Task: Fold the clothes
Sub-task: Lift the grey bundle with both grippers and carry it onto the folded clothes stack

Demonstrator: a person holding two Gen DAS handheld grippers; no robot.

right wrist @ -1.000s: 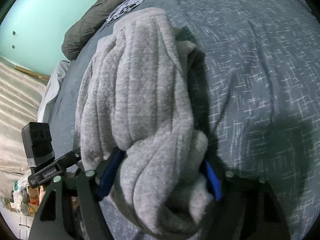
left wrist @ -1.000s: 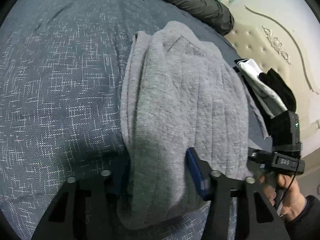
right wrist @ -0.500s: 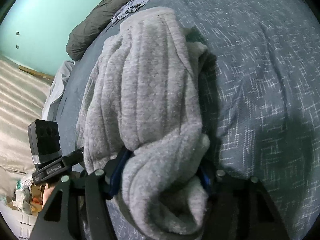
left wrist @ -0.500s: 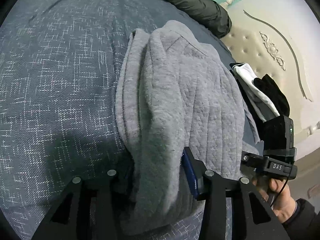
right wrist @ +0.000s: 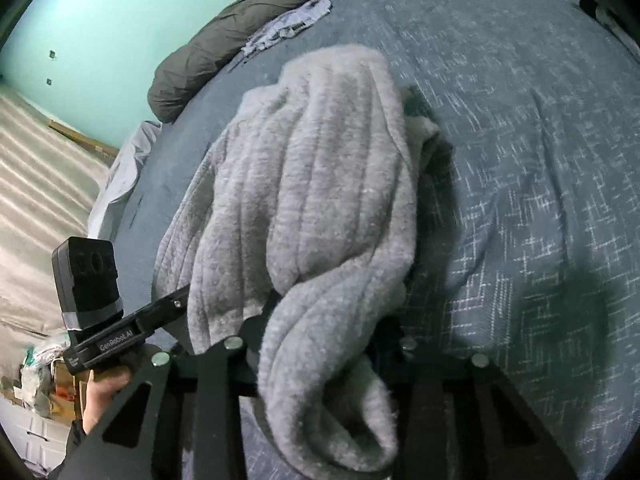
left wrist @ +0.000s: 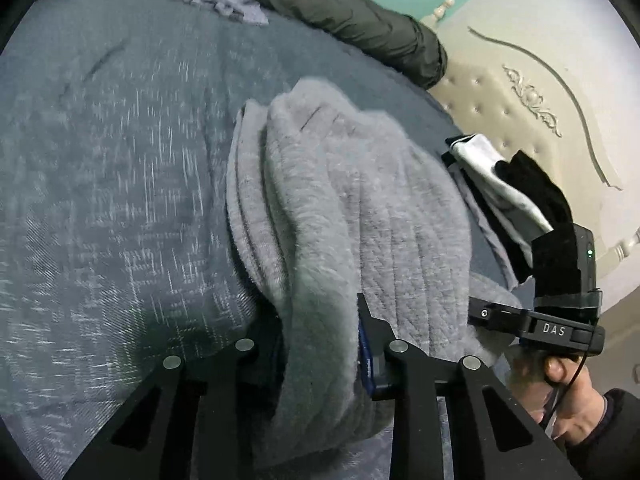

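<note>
Fleece garment (left wrist: 360, 216), grey and ribbed, is seen bunched in thick folds over a blue-grey bedspread (left wrist: 112, 184) flecked with white. One end of it is pinched between the fingers of the left gripper (left wrist: 320, 332), the fabric spilling down past the jaws. The other end is clamped by the right gripper (right wrist: 320, 344), where a twisted roll of fleece is squeezed between the fingers and hangs below them. The garment is thus held at both ends, its middle sagging toward the bedspread. A dark green quilt (right wrist: 248, 28) is heaped along the far edge of the bed, with a pale lilac cloth (right wrist: 292, 24) lying against it. Black and white clothes (left wrist: 508, 188) are piled beside a cream tufted headboard (left wrist: 532, 92).
</note>
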